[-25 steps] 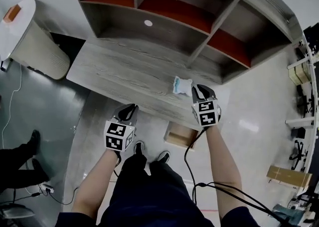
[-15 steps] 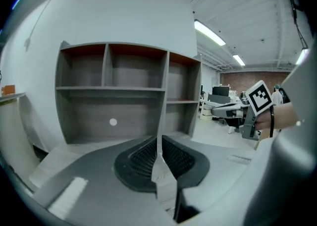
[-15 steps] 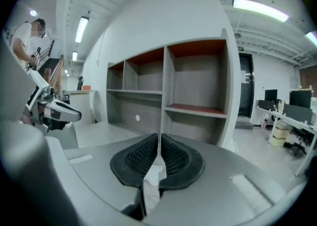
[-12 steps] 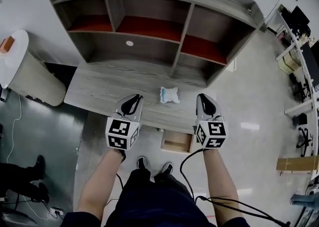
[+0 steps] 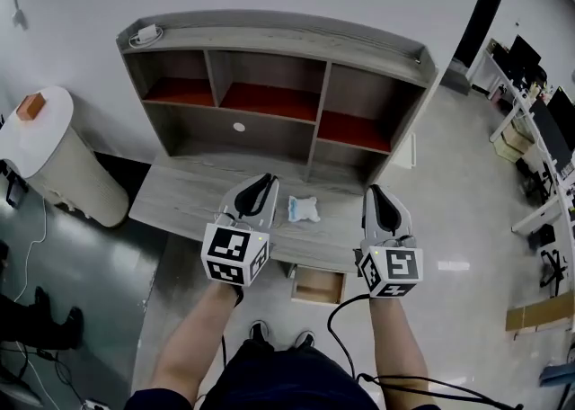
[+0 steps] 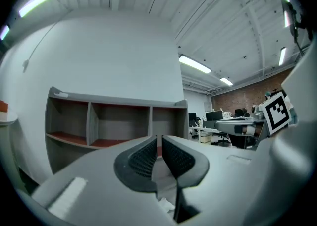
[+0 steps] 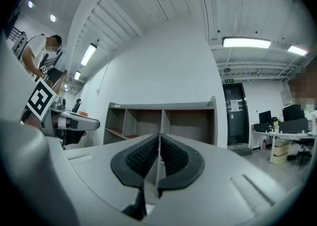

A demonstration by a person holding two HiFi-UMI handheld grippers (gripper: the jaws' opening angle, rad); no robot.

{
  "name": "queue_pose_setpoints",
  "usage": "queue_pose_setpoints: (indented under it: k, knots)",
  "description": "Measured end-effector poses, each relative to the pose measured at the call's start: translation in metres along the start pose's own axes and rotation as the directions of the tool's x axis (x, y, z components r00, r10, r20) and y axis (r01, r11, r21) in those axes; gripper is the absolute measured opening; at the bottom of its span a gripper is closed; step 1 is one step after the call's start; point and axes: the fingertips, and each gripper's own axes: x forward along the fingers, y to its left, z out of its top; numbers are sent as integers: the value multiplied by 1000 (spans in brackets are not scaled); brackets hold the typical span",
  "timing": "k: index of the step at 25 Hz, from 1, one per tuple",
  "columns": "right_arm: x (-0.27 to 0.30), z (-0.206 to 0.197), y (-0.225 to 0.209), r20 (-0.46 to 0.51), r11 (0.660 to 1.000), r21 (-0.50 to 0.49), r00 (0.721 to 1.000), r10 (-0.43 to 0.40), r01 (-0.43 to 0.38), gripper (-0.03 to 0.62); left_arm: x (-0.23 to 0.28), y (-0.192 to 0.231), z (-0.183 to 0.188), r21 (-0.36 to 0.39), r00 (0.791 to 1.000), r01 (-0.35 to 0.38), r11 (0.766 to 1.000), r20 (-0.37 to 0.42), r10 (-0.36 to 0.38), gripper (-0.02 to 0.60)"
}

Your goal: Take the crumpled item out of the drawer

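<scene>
Your left gripper [image 5: 262, 183], a grey moulded shell with black ribbed pads, has its jaws drawn almost together, with only a thin slit between them and nothing in it. Your right gripper [image 5: 378, 192], of the same build, has just been closing its jaws. They now stand all but touching, also with nothing between them. Each gripper carries a white cube [image 5: 235, 255] printed with black square markers. The markers show block patterns only. Both grippers are held over the front of the grey wood-grain worktop [image 5: 175, 203]. The small crumpled white and pale blue item [image 5: 304, 209] lies on that worktop between the two grippers, touching neither. It sits outside the open light-wood drawer [image 5: 316, 285], which projects below the front edge of the worktop. Behind the item stands the grey wood-grain shelf unit [image 5: 269, 49], which has square compartments with red-brown floors. A white round-topped bin with ribbed sides [image 5: 67, 174] stands at the left of the worktop. In the right gripper view, the green sign [image 7: 228, 81] above the dark door is too small to read.
</scene>
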Motion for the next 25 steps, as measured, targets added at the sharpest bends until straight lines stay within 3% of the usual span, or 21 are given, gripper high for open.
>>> queue_pose_setpoints:
  k: [10, 25]
  knots:
    - [-28, 66, -3, 121, 1000, 9, 993, -8, 6, 14, -15, -19, 71, 49, 991, 6, 999, 136, -13, 34]
    - [-39, 75, 6, 141, 1000, 20, 990, 16, -19, 8, -22, -26, 75, 33, 991, 17, 999, 136, -21, 34]
